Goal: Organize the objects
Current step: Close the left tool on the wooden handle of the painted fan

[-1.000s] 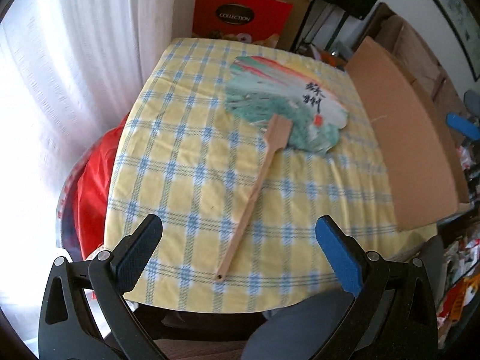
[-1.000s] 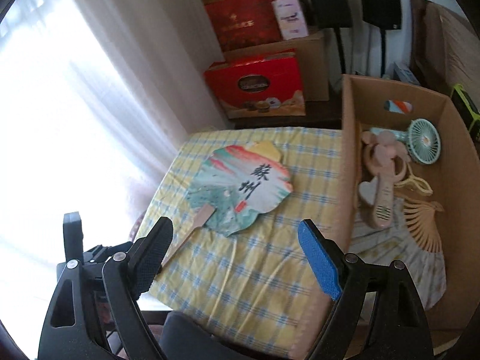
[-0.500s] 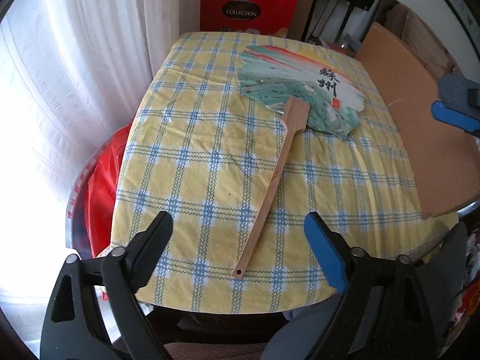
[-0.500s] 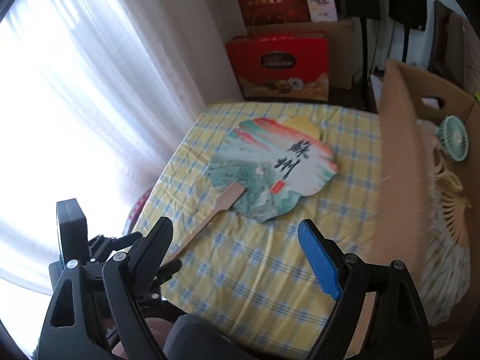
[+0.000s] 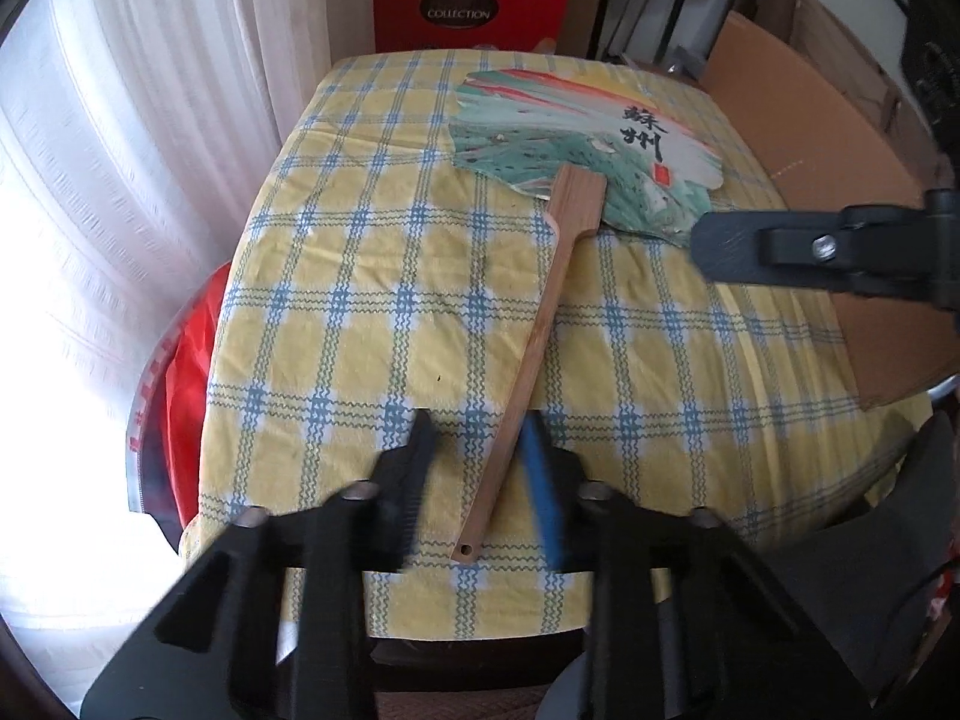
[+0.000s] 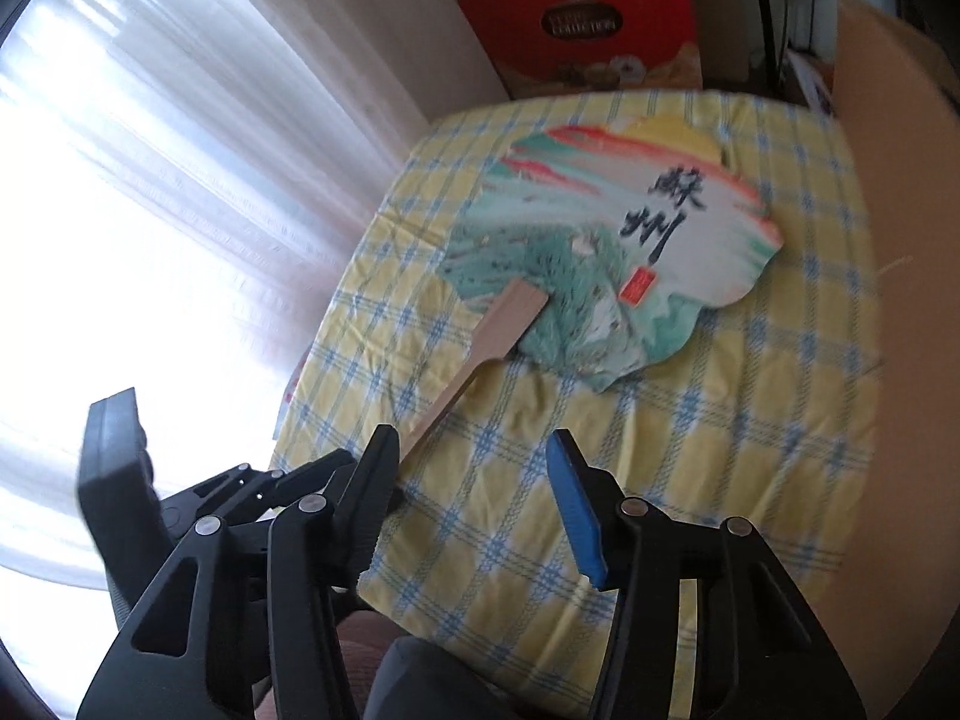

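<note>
Closing my left gripper (image 5: 480, 474) from wide to narrow around the fan handle (image 5: 528, 354), blue finger touching it, not yet clamped; my right gripper (image 6: 474, 504) hangs open nearer the fan (image 6: 612, 264), which lies flat beside the cardboard box (image 6: 900, 276), so lifting looks next

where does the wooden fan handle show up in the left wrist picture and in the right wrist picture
Left wrist: the wooden handle runs from centre to lower middle, its end between the left gripper's fingers.
Right wrist: the handle slants left of centre.
Shared landmark: the red box behind the table.
</note>
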The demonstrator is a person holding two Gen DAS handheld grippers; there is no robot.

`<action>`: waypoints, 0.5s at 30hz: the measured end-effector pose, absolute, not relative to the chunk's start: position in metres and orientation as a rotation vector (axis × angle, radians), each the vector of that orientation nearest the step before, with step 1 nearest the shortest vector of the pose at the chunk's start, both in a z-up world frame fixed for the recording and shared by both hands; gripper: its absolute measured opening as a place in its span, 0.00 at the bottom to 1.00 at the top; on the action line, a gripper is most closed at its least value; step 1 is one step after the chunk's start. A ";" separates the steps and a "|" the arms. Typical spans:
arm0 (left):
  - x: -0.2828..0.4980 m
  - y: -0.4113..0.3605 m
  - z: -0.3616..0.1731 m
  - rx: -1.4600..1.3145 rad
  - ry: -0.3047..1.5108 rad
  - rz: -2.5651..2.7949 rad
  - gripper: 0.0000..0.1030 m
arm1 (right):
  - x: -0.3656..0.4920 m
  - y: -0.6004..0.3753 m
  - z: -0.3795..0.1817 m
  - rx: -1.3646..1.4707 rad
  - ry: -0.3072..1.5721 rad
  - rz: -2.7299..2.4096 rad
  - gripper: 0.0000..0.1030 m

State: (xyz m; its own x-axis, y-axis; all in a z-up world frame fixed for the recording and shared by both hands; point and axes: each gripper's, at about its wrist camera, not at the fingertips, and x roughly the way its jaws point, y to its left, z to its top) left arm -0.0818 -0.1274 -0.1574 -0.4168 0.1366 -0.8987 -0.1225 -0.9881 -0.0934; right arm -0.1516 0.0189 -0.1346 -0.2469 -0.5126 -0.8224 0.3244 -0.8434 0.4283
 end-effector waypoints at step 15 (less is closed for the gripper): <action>-0.083 -0.131 -0.148 -1.582 -0.306 2.316 0.09 | -0.174 -0.001 -0.183 1.581 -0.451 -1.959 0.38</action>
State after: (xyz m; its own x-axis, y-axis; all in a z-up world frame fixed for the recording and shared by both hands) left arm -0.0830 -0.1305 -0.1477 -0.3365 0.3768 -0.8630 -0.1398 -0.9263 -0.3500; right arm -0.1737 -0.0011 -0.1834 -0.1330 -0.6224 -0.7713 0.2223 -0.7771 0.5888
